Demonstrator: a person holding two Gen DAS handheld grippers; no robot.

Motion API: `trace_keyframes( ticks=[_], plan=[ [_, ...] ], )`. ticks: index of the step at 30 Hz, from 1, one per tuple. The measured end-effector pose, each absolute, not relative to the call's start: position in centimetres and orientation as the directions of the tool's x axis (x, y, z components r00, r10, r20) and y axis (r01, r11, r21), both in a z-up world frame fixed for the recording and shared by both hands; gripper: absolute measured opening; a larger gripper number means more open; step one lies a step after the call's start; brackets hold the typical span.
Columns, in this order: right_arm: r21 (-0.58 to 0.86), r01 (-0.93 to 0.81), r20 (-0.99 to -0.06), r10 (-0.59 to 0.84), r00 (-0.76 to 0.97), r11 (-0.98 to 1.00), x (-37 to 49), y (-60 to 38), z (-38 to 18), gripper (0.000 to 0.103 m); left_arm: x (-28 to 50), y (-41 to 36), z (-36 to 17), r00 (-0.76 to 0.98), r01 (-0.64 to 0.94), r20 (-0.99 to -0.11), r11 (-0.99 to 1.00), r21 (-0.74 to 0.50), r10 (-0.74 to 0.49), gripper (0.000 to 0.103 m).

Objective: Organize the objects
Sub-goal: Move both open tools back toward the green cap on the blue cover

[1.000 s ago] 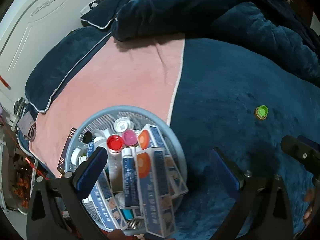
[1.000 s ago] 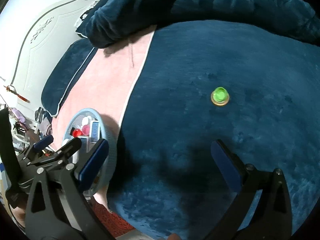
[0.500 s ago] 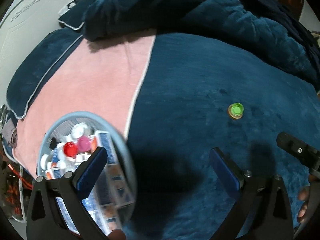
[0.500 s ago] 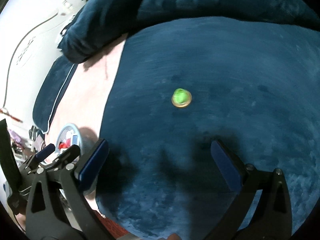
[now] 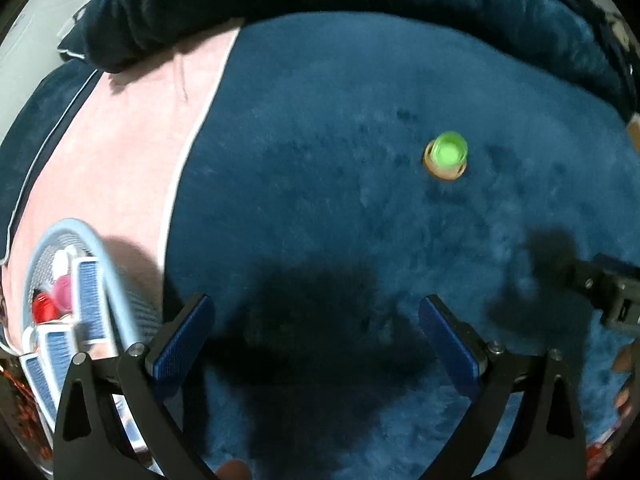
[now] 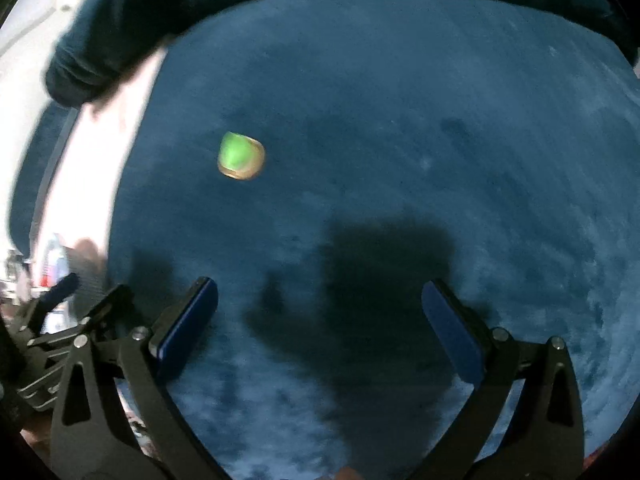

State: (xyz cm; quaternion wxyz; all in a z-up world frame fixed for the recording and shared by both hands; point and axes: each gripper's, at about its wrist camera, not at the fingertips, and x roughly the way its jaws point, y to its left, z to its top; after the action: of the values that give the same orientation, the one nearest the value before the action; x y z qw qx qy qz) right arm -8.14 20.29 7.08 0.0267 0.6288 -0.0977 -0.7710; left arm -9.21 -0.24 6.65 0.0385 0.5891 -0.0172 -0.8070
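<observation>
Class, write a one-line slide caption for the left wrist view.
Open left gripper above blue blanket, green-capped item ahead.

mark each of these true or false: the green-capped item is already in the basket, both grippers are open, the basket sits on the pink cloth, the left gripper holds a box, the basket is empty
1. The green-capped item is in the basket. False: it lies alone on the blue blanket.
2. Both grippers are open. True: the left gripper and right gripper grip nothing.
3. The basket sits on the pink cloth. True.
4. The left gripper holds a box. False: nothing is between its fingers.
5. The basket is empty. False: it holds boxes and capped bottles.
</observation>
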Motion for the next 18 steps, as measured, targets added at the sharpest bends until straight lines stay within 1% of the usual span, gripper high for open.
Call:
trace_keyframes(
  ticks=[4, 7, 9, 11, 15, 18],
  plan=[
    [0.106, -0.099, -0.982, -0.089, -0.169, -0.989, -8.5, 20.8, 4.4, 0.103, -9.6, 0.0, 2.6, -0.25, 0.032, -0.963, -0.995, 0.096, -0.101, 0.102],
    [0.086, -0.095, -0.987, -0.072, -0.141, -0.992, -8.6, 20.9, 2.7, 0.103, -9.8, -0.5, 0.2, -0.23, 0.044, -0.971, -0.997, 0.06, -0.069, 0.103],
    [0.076, -0.082, -0.989, -0.065, -0.137, -0.994, -8.6, 20.9, 1.7, 0.103, -10.1, -1.4, -0.1, -0.239, 0.085, -0.971, -0.996, -0.003, -0.017, 0.103],
    [0.058, -0.081, -0.988, -0.045, -0.149, -0.995, -8.6, 20.8, 1.4, 0.103, -10.2, -1.9, -0.4, -0.245, 0.104, -0.969, -0.994, -0.035, 0.008, 0.103],
    [0.006, -0.093, -0.988, 0.008, -0.152, -0.996, -8.7, 20.4, 1.2, 0.103, -9.8, -1.7, -0.5, -0.296, 0.077, -0.955, -0.997, -0.03, 0.005, 0.103],
    [0.006, -0.108, -0.989, 0.01, -0.149, -0.994, -8.7, 20.6, 1.2, 0.103, -9.4, -1.7, -0.5, -0.335, 0.066, -0.942, -0.997, -0.036, 0.011, 0.103]
  ],
)
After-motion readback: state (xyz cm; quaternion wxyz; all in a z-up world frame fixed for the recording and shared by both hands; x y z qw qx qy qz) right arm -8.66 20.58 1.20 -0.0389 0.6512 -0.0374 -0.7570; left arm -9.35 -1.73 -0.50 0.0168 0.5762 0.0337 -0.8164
